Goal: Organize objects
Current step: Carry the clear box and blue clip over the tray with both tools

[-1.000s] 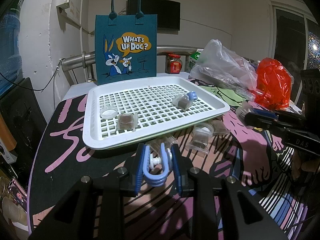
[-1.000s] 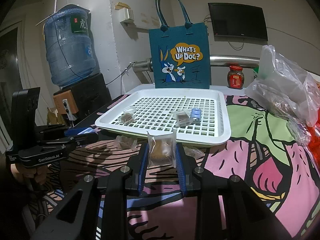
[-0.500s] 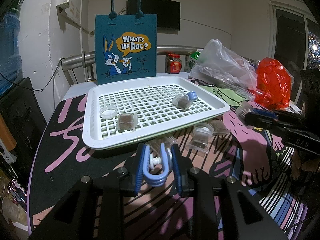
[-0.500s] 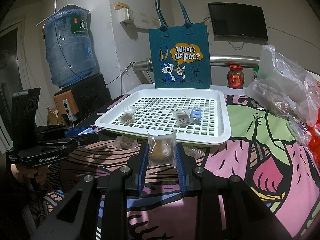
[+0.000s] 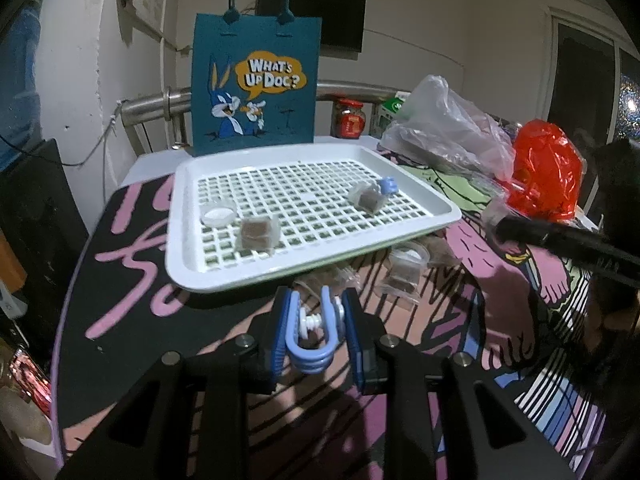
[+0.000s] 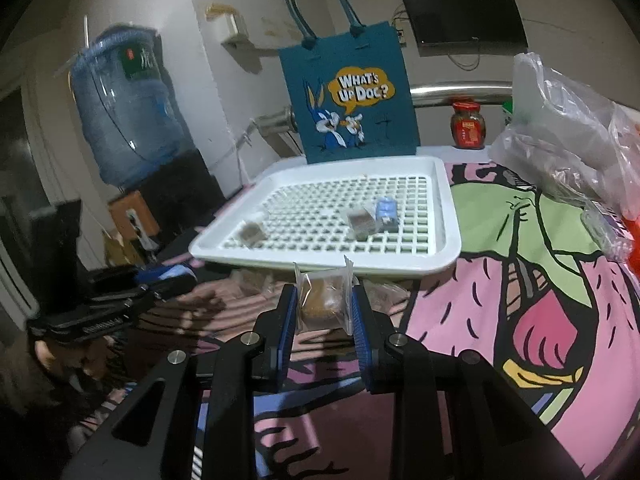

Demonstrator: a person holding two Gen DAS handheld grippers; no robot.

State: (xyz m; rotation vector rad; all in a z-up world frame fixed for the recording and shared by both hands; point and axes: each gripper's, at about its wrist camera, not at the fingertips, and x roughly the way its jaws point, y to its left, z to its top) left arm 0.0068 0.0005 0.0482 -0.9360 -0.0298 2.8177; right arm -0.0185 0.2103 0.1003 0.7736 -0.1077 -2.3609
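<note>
1. The tray (image 5: 432, 216) is white, its floor a grid of square holes.
2. The tote bag (image 5: 256, 80) is teal, printed with a blue-and-white cartoon rabbit and an orange speech bubble in white letters.
3. The desk (image 6: 500, 280) cover carries a cartoon print in pink, green, black and yellow, with black-and-white stripes.
4. The clip (image 5: 310, 340) is pale blue with a white spring.
5. The fingers (image 5: 284, 328) have blue pads on black frames.
6. The plastic bag (image 5: 548, 172) is bright red.
7. The wrapped snack (image 6: 323, 300) is brown inside clear film.

My left jaws pinch a blue clip (image 5: 310, 332); my right jaws pinch a clear packet (image 6: 325, 299) holding something brown, upright. On the white slotted tray (image 5: 436, 216), another packet (image 5: 258, 232) lies near its front-left corner and a packet (image 5: 366, 199) touches a blue clip (image 5: 387, 186) toward the right edge.
</note>
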